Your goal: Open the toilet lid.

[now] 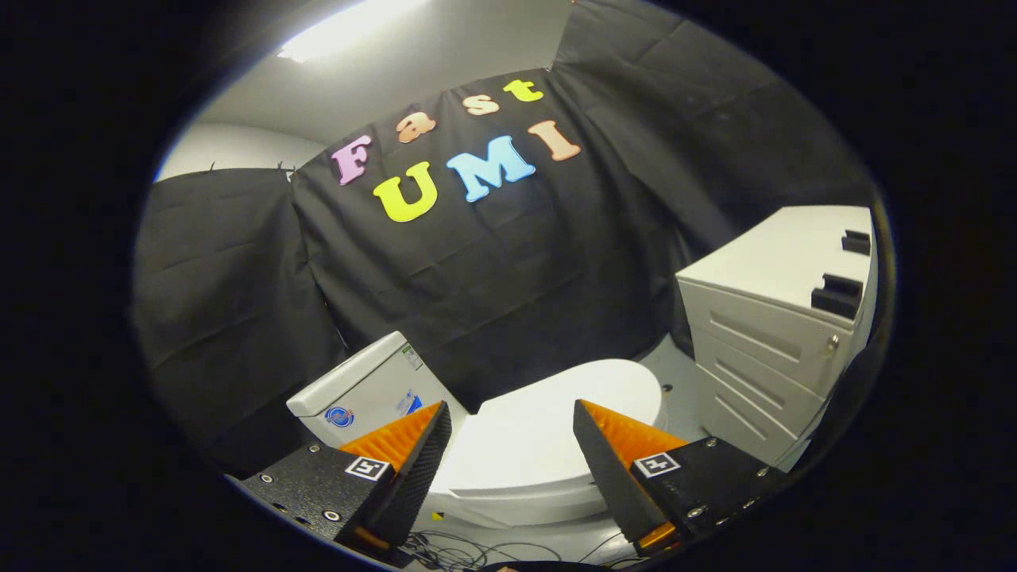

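A white toilet sits low ahead with its lid lying flat and closed over the bowl. Its white tank stands to the left, against the black cloth wall. My gripper hovers above the near side of the lid, open, with a wide gap and nothing between its fingers. The lid shows through that gap. The left fingertip lies over the tank's corner, and the right fingertip lies over the lid's right part. No finger touches the toilet.
A white drawer cabinet with dark handles stands to the right of the toilet, close to its front end. Black cloth walls close off the back and left. Thin cables lie on the pale floor below the fingers.
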Demonstrator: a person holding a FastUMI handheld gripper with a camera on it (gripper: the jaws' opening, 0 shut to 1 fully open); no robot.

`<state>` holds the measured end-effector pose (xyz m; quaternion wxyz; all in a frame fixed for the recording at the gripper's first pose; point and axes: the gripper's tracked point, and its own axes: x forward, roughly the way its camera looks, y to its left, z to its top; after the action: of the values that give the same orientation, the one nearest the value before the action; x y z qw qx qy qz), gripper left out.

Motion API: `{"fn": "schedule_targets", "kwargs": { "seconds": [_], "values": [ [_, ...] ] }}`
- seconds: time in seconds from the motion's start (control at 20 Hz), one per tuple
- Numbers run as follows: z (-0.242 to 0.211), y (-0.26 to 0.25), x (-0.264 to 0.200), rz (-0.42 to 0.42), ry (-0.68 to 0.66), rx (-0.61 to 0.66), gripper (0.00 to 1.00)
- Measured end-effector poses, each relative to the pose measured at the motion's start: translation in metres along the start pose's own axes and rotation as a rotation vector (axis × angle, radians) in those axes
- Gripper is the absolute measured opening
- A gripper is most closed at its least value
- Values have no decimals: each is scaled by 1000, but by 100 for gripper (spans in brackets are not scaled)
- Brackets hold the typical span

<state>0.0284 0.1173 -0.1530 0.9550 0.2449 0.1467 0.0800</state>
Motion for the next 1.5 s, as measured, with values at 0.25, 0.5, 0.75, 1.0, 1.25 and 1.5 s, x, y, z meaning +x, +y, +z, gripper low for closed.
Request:
{"fn": "schedule_targets", "kwargs": {
  "seconds": [0.25, 0.5, 0.75, 1.0, 1.25, 1.5],
  "values": [
    [-43, -29, 17, -47, 88, 206, 96],
    [-79, -66, 27, -121, 153, 358, 96],
    [-105, -99, 31, -157, 184, 469, 96],
    [-139, -130, 38, -230, 250, 547, 96],
    [-150, -143, 50, -202, 250, 668, 95],
    [-163, -156, 68, -167, 219, 786, 92]
  ]
}}
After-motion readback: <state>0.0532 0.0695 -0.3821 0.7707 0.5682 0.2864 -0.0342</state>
